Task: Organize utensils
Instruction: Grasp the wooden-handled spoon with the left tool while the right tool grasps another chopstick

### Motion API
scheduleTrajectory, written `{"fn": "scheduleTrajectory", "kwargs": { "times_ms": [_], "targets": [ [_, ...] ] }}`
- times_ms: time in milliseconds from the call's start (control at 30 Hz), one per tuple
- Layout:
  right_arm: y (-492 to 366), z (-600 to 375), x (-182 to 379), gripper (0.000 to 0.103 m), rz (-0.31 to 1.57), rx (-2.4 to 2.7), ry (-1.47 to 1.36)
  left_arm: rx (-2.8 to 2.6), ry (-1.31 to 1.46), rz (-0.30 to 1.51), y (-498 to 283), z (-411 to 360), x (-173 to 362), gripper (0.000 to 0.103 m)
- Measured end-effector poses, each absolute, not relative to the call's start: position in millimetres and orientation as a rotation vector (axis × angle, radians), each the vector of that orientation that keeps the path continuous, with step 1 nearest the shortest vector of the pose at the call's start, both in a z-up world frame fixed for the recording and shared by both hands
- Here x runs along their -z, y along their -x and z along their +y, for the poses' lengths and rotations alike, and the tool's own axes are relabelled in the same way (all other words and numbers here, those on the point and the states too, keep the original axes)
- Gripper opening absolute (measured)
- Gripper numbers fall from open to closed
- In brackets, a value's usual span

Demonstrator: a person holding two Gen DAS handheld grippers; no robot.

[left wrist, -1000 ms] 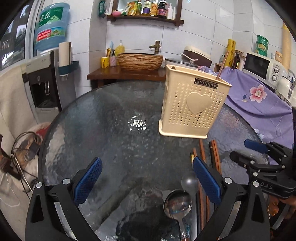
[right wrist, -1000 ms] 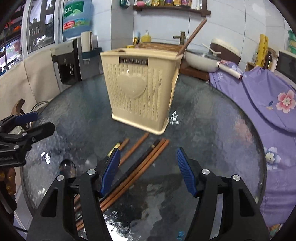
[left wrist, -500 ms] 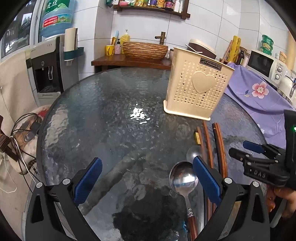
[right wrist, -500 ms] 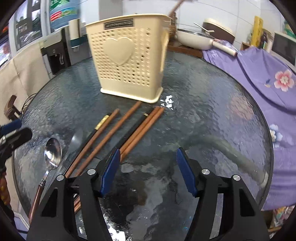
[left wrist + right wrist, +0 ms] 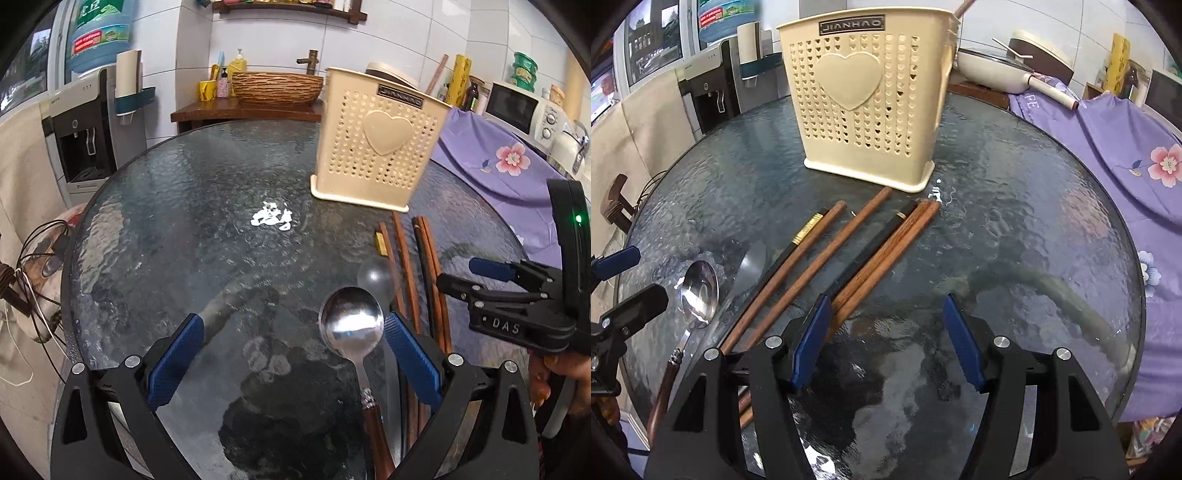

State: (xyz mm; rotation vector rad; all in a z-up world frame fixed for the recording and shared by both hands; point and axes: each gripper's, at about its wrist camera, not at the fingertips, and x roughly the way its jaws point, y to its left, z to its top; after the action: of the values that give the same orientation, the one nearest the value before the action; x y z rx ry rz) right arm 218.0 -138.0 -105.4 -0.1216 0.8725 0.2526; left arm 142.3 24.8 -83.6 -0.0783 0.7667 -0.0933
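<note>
Left gripper point(image 5: 293, 352), released, hovers with the spoon point(image 5: 351, 325) just inside its right finger; right gripper point(image 5: 884, 341), released, has chopsticks point(image 5: 882, 254) ahead-left, before the utensil holder point(image 5: 868, 99).

Plate on holder point(image 5: 862, 107) reads "JIANHAO". Right gripper point(image 5: 480, 277) body marked "DAS". Water bottle point(image 5: 101, 35) label unreadable.

Two wrist cameras look steeply down over the glass surface point(image 5: 177, 229) from its near edge, sharing the far utensil holder point(image 5: 864, 107).
</note>
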Motion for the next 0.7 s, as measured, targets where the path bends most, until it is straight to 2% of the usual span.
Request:
{"fn": "scheduleTrajectory", "kwargs": {
  "times_ms": [233,333,400,700],
  "targets": [
    [-215.6,-164.1,112.8,0.063,0.917,-0.234,0.104,0.138,0.042,0.803,-137.6,10.0,92.8,0.093],
    [-216.4,-168.5,112.2,0.063,0.924,-0.237,0.063,0.146,0.028,0.82,-136.6,7.2,98.3,0.088],
    [-218.2,-169.7,110.5,0.063,0.93,-0.257,0.017,0.153,0.027,0.833,-136.4,7.2,101.2,0.08],
    [-222.8,-145.5,107.2,0.063,0.94,-0.296,0.008,0.149,-0.018,0.853,-135.4,2.5,103.1,0.069]
  ]
}}
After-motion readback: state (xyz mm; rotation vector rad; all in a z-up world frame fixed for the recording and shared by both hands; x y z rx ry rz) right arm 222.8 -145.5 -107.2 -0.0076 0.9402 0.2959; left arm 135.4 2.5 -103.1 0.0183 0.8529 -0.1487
